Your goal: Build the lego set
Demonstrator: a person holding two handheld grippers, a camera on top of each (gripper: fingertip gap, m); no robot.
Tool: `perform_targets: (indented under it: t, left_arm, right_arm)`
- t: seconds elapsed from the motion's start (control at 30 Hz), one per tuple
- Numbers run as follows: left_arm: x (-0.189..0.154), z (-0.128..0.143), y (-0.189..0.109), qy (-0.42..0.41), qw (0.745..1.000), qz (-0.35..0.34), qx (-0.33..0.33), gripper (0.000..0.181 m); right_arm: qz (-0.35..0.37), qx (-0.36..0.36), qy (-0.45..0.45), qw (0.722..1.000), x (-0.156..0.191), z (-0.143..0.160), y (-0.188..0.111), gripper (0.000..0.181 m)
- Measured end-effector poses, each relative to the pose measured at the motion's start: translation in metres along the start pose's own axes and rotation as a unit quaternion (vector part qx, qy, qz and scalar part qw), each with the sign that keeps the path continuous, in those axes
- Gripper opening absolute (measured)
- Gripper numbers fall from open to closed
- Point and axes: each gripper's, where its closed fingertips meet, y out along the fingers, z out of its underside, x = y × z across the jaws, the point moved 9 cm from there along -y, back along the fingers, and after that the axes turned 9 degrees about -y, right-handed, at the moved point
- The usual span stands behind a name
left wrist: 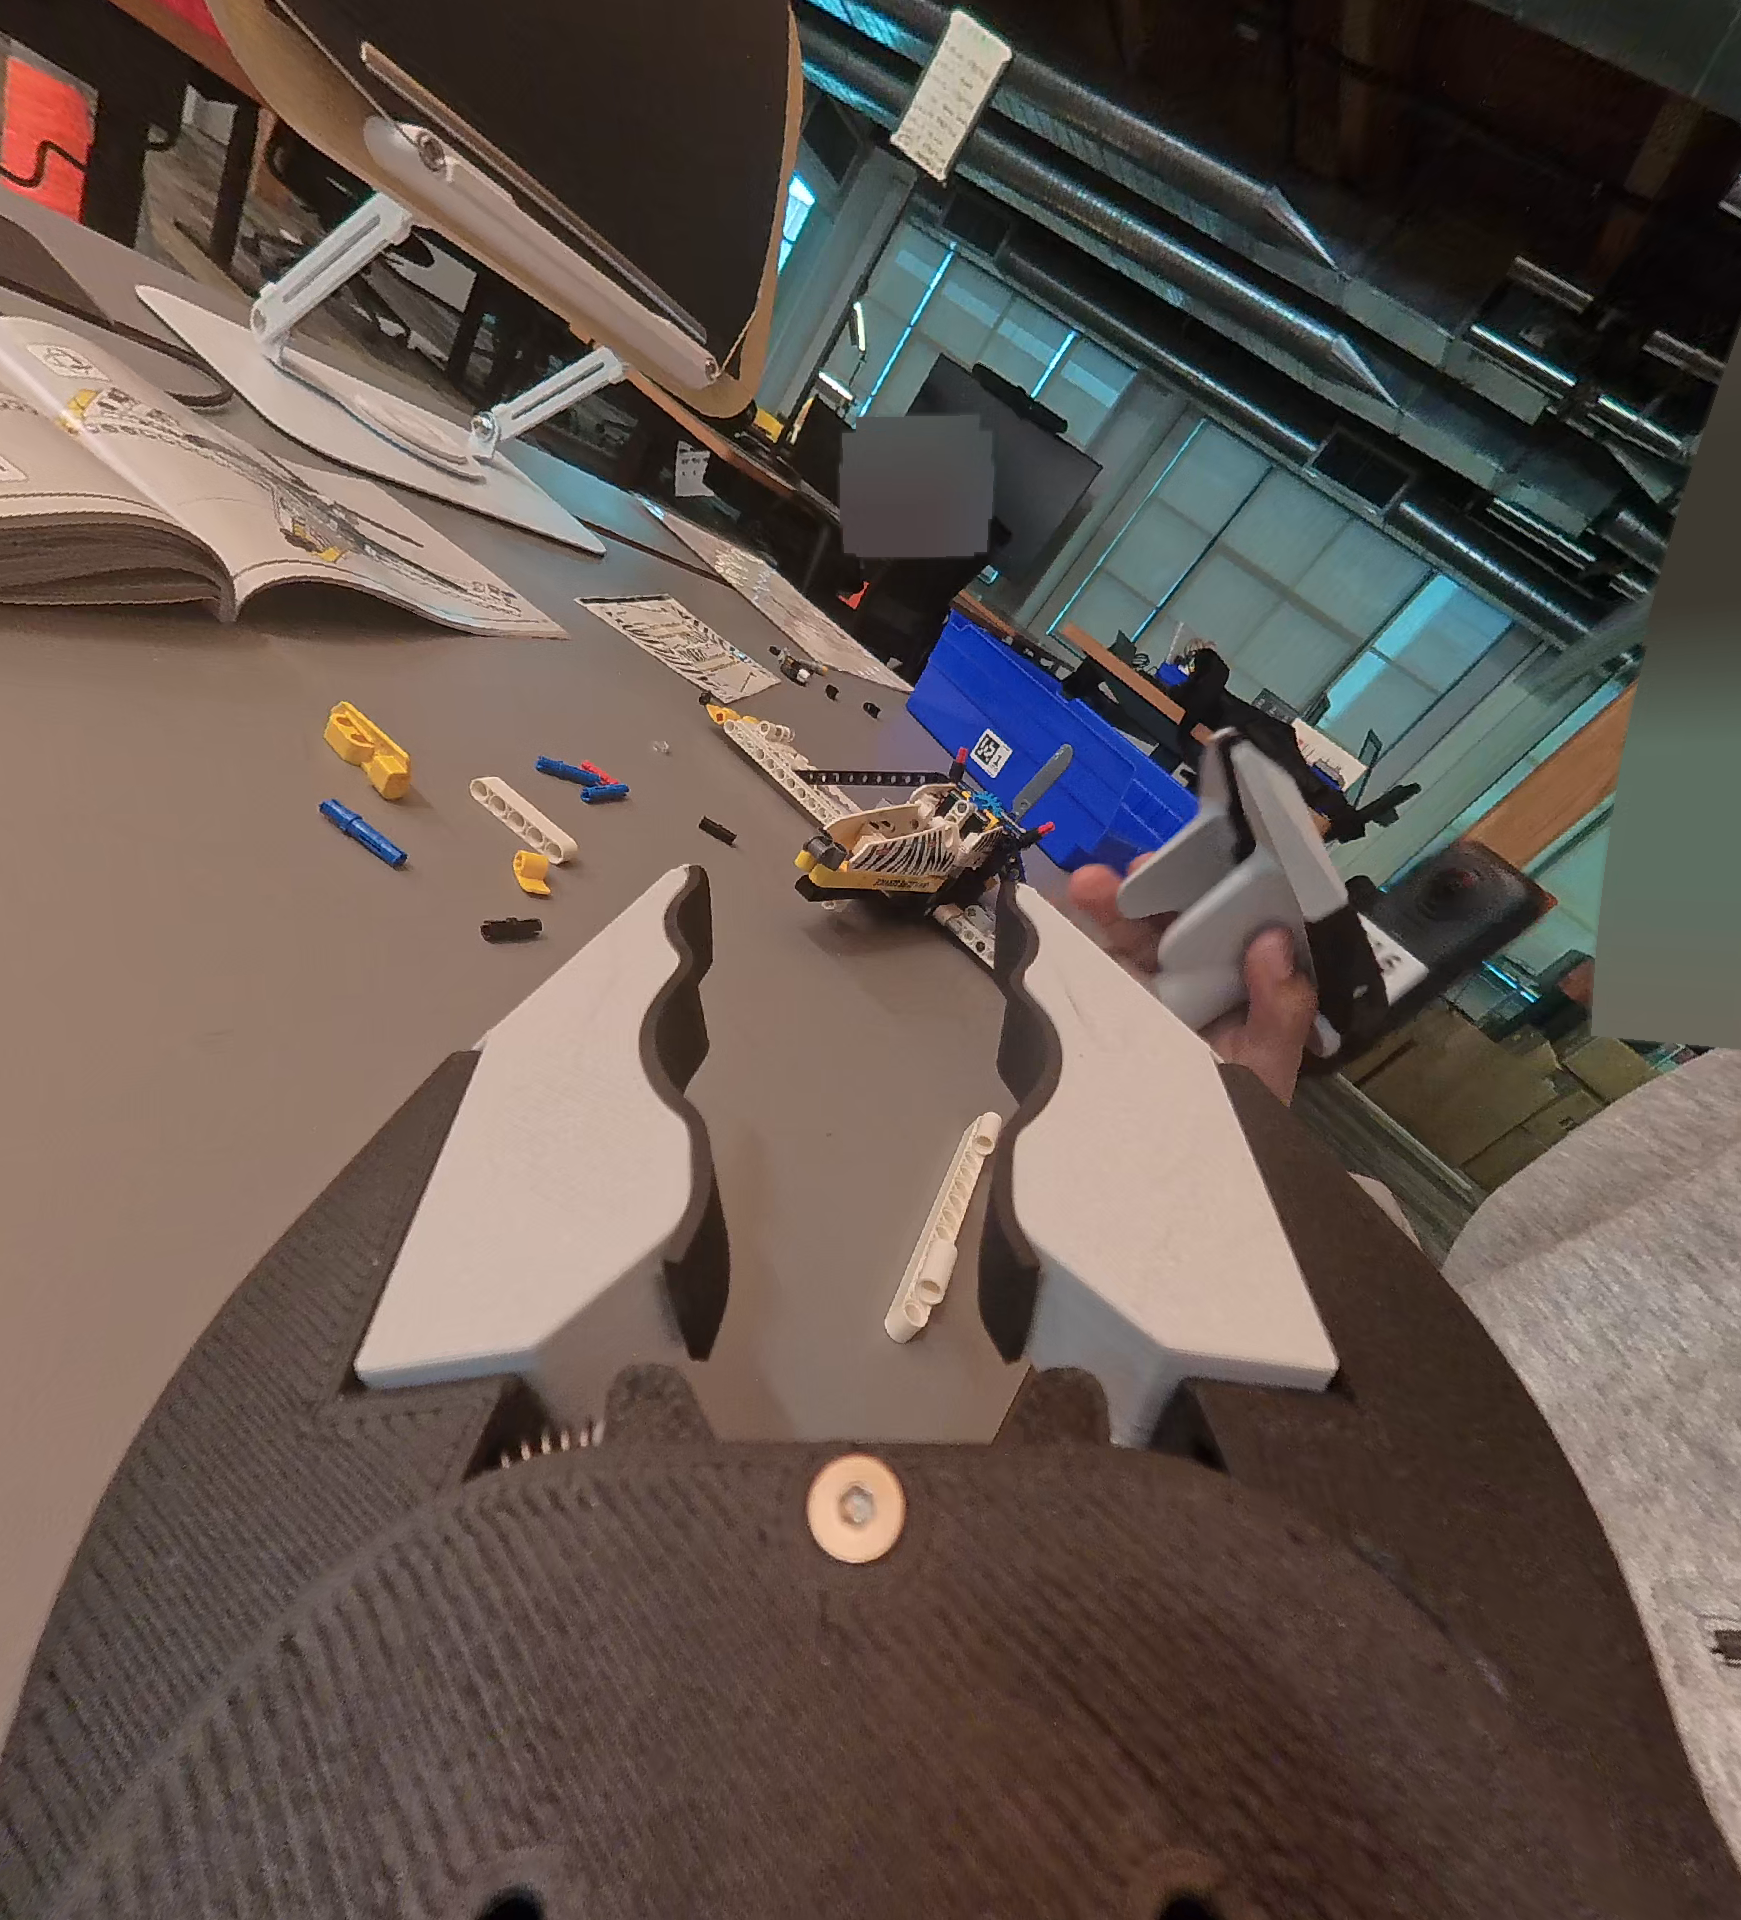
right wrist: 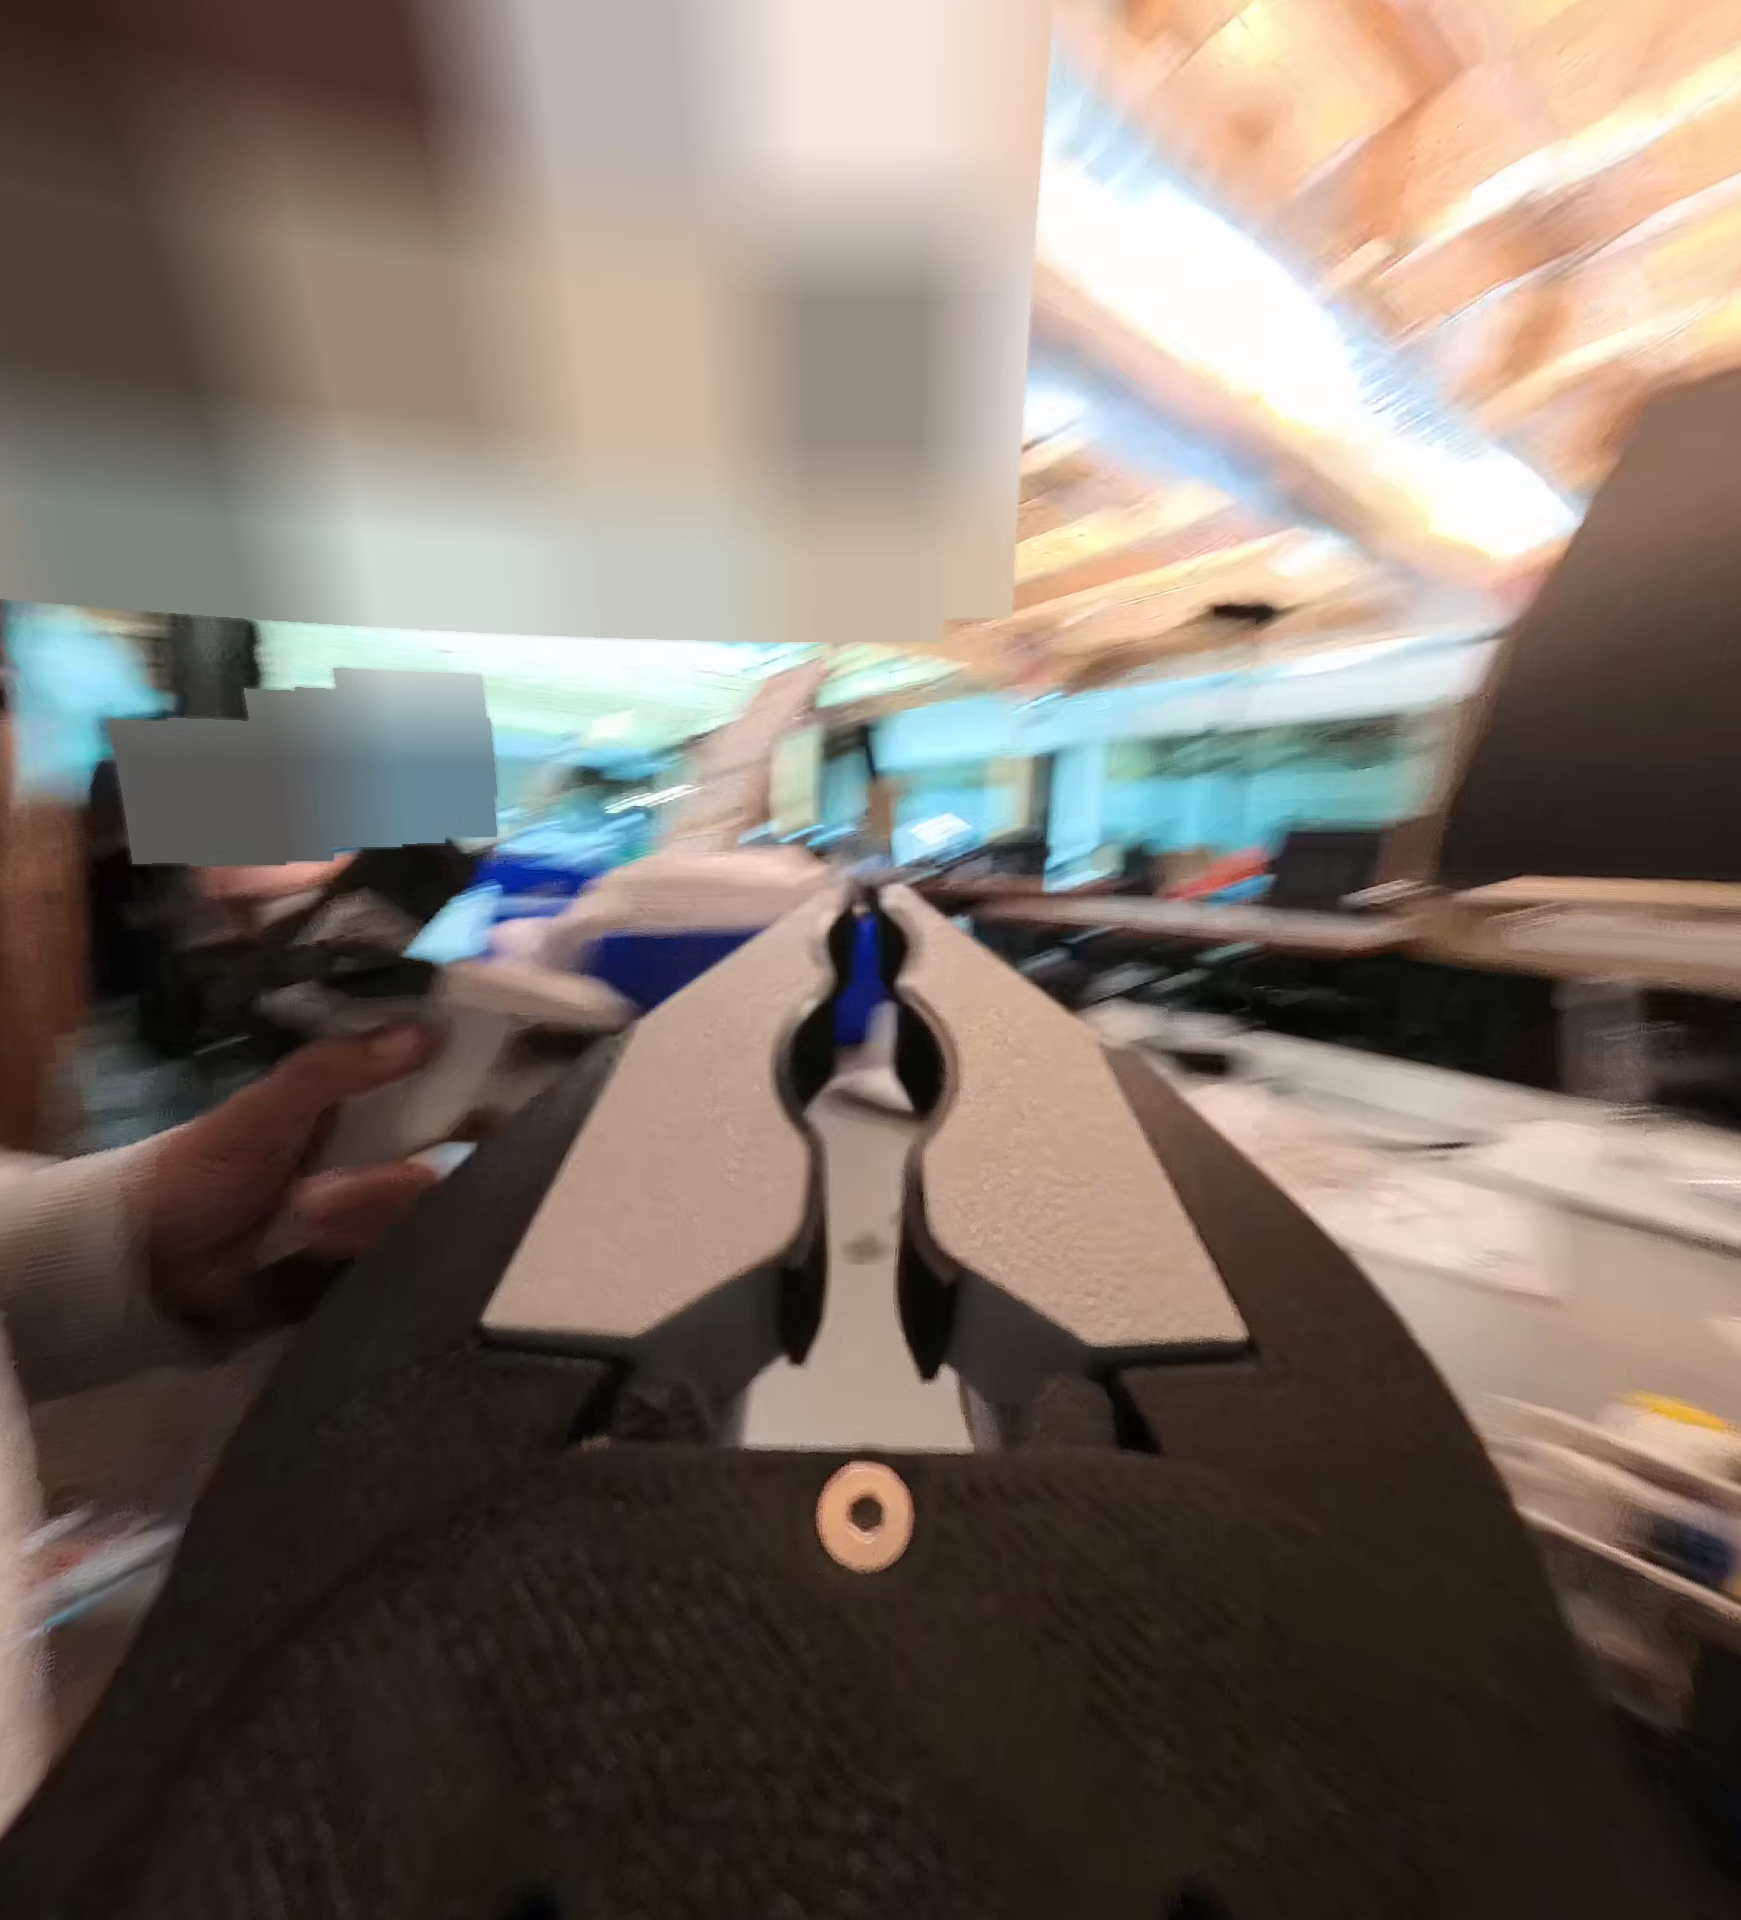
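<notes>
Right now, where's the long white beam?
In the left wrist view, the long white beam lies on the table between the open left hand-held gripper fingers, close against the right finger.

We see the right gripper (right wrist: 868,914) at centre frame, its grey fingers (right wrist: 710,1122) nearly meeting at the tips, nothing visible between them. At left, a hand (right wrist: 263,1153) grips a pale handle (right wrist: 430,1081). The background is smeared by motion blur.
</notes>
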Motion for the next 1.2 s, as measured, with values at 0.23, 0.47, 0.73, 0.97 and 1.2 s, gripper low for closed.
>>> perform_targets:
  t: [0.23, 0.47, 0.73, 0.97, 1.2]
  left_arm:
    - [0.0, 0.0, 0.0, 0.0, 1.0, -0.002, 0.002, 0.052]
    - [0.0, 0.002, 0.006, -0.002, 1.0, -0.009, 0.014, 0.052]
    - [0.0, 0.002, 0.006, -0.002, 1.0, -0.019, 0.013, 0.052]
    - [-0.001, 0.003, 0.006, 0.004, 0.999, -0.033, 0.007, 0.052]
    - [-0.004, 0.006, 0.007, 0.017, 0.999, -0.036, 0.002, 0.052]
  right_arm:
    - [0.193, -0.059, -0.037, 0.979, -0.046, -0.037, -0.063, 0.0]
    - [0.196, -0.028, -0.094, 0.976, -0.052, -0.075, -0.076, 0.0]
    - [0.26, 0.197, 0.065, 0.943, -0.086, -0.047, -0.123, 0.039]
    - [0.205, 0.422, 0.081, 0.879, -0.089, -0.024, -0.15, 0.063]
    - [0.163, 0.417, 0.118, 0.886, -0.089, -0.017, -0.148, 0.046]
